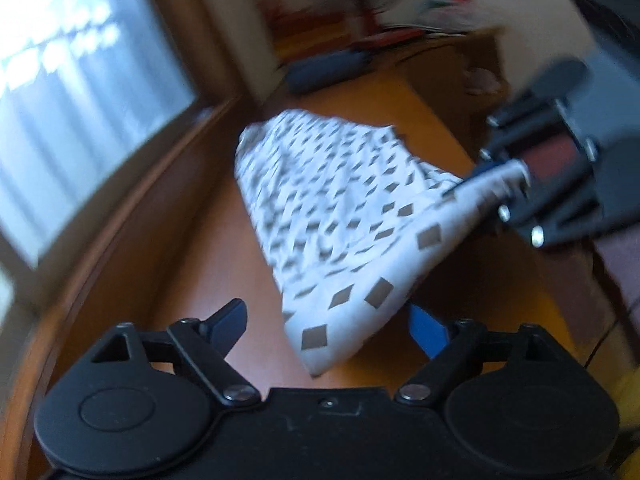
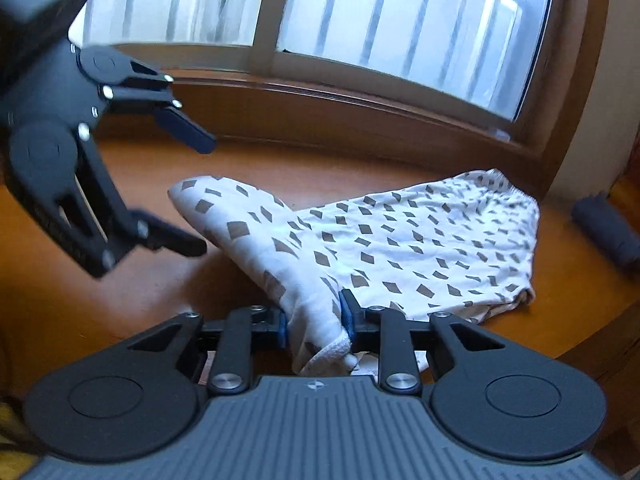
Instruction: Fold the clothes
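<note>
Garment: a white cloth with grey diamond print (image 2: 400, 248) lies on the brown table (image 2: 100, 304); one end is raised off the wood, the rest spreads flat toward 2 o'clock in the right wrist view.
Right tongs (image 2: 314, 320): pinched on the raised end of the cloth, blue pads pressed into a bunched fold at 6 o'clock.
Left tongs (image 1: 336, 328): spread wide with nothing between them, hovering just beside the hanging corner; in the right wrist view they sit at 9 o'clock.
Window (image 2: 360, 12): runs along the table's far edge, at 12 o'clock.
Dark roll (image 2: 608, 228): lies on the table at 3 o'clock, apart from the cloth.
Sharpness: left wrist view is motion-blurred.
</note>
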`<state>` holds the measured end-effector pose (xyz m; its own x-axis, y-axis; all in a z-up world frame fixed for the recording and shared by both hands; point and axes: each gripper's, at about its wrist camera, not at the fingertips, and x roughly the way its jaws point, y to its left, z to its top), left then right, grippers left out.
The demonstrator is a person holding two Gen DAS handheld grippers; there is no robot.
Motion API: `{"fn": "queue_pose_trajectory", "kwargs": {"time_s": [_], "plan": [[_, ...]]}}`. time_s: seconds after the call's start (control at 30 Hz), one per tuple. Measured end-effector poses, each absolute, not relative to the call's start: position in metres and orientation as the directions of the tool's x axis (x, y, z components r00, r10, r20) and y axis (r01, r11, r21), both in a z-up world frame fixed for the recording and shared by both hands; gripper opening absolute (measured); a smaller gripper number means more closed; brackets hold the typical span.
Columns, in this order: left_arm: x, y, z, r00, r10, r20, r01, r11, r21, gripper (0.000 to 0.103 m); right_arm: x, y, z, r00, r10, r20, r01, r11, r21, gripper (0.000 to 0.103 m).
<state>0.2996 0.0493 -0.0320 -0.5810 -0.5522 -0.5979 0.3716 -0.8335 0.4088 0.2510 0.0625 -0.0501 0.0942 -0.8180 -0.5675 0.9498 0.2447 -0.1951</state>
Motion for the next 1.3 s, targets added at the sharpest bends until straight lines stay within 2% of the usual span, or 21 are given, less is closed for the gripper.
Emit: {"fn": "queue_pose_trajectory", "kwargs": {"time_s": [0.07,0.13,0.17,0.2,0.23,0.27,0.33,0.37,0.63,0.7,0.73,0.77,0.83,0.93,1.0,1.03,1.17,1.2,1.27,1.3], "plan": [[0.29,0.043,-0.038,-0.609,-0.518,-0.601,0.31,-0.852,0.421,0.086,0.245,0.063,-0.043,0.124,-0.809,-0.575,0.96,0.244,-0.137,0.026],[0.279,0.028,-0.045,-0.615,-0.446,-0.65,0.252,-0.892,0.374,0.06,0.239,0.061,-0.036,0.139,-0.8,-0.584,0.965,0.242,-0.102,0.027],[0.274,0.02,-0.047,-0.609,-0.415,-0.676,0.239,-0.909,0.342,0.039,0.237,0.057,-0.035,0.131,-0.796,-0.591,0.965,0.24,-0.11,0.028],[0.271,0.012,-0.048,-0.608,-0.387,-0.693,0.237,-0.922,0.306,0.038,0.236,0.054,-0.034,0.121,-0.793,-0.598,0.964,0.237,-0.12,0.031],[0.27,0.006,-0.046,-0.616,-0.357,-0.702,0.237,-0.934,0.267,0.038,0.236,0.054,-0.034,0.1,-0.791,-0.604,0.962,0.231,-0.143,0.043],[0.271,0.002,-0.043,-0.626,-0.329,-0.707,0.238,-0.944,0.228,0.038,0.237,0.057,-0.035,0.066,-0.802,-0.594,0.959,0.215,-0.184,0.059],[0.274,-0.006,-0.036,-0.638,-0.298,-0.71,0.251,-0.952,0.174,0.038,0.241,0.065,-0.038,0.01,-0.831,-0.557,0.943,0.194,-0.272,0.08],[0.275,-0.008,-0.033,-0.64,-0.291,-0.711,0.259,-0.953,0.157,0.038,0.243,0.07,-0.041,-0.013,-0.847,-0.532,0.93,0.185,-0.318,0.085],[0.262,-0.009,-0.024,-0.608,-0.32,-0.726,0.341,-0.932,0.125,0.038,0.254,0.062,-0.075,-0.041,-0.878,-0.477,0.84,0.228,-0.492,0.084],[0.264,-0.008,-0.021,-0.605,-0.315,-0.731,0.357,-0.928,0.104,0.038,0.254,0.056,-0.08,-0.033,-0.888,-0.458,0.825,0.235,-0.515,0.077],[0.264,-0.01,-0.019,-0.602,-0.309,-0.736,0.367,-0.926,0.088,0.038,0.251,0.05,-0.077,0.011,-0.862,-0.507,0.845,0.28,-0.456,0.054],[0.264,-0.012,-0.016,-0.599,-0.303,-0.742,0.376,-0.924,0.073,0.039,0.247,0.044,-0.074,0.057,-0.831,-0.553,0.861,0.322,-0.395,0.025],[0.268,-0.012,-0.007,-0.599,-0.298,-0.743,0.384,-0.921,0.061,0.04,0.239,0.039,-0.063,0.138,-0.786,-0.602,0.888,0.367,-0.275,0.022],[0.271,-0.015,0.007,-0.604,-0.293,-0.741,0.395,-0.918,0.041,0.048,0.22,0.028,-0.049,0.226,-0.745,-0.628,0.919,0.377,-0.116,0.021],[0.268,-0.022,0.015,-0.604,-0.307,-0.736,0.418,-0.908,0.036,0.06,0.2,0.009,-0.048,0.262,-0.722,-0.64,0.933,0.36,-0.024,0.021],[0.264,-0.028,0.017,-0.601,-0.327,-0.729,0.434,-0.9,0.047,0.063,0.19,0.0,-0.047,0.281,-0.711,-0.645,0.936,0.35,0.022,0.021],[0.244,-0.065,0.017,-0.545,-0.453,-0.705,0.536,-0.835,0.122,0.086,0.149,-0.037,-0.045,0.358,-0.667,-0.653,0.932,0.3,0.203,0.026],[0.238,-0.076,0.014,-0.521,-0.486,-0.702,0.565,-0.813,0.143,0.086,0.139,-0.046,-0.045,0.377,-0.657,-0.653,0.926,0.285,0.248,0.028],[0.224,-0.089,0.003,-0.485,-0.507,-0.712,0.599,-0.786,0.152,0.086,0.119,-0.064,-0.043,0.417,-0.636,-0.649,0.908,0.253,0.335,0.051],[0.216,-0.094,-0.004,-0.464,-0.508,-0.726,0.611,-0.776,0.153,0.086,0.11,-0.073,-0.044,0.428,-0.629,-0.649,0.9,0.236,0.365,0.053]]}}
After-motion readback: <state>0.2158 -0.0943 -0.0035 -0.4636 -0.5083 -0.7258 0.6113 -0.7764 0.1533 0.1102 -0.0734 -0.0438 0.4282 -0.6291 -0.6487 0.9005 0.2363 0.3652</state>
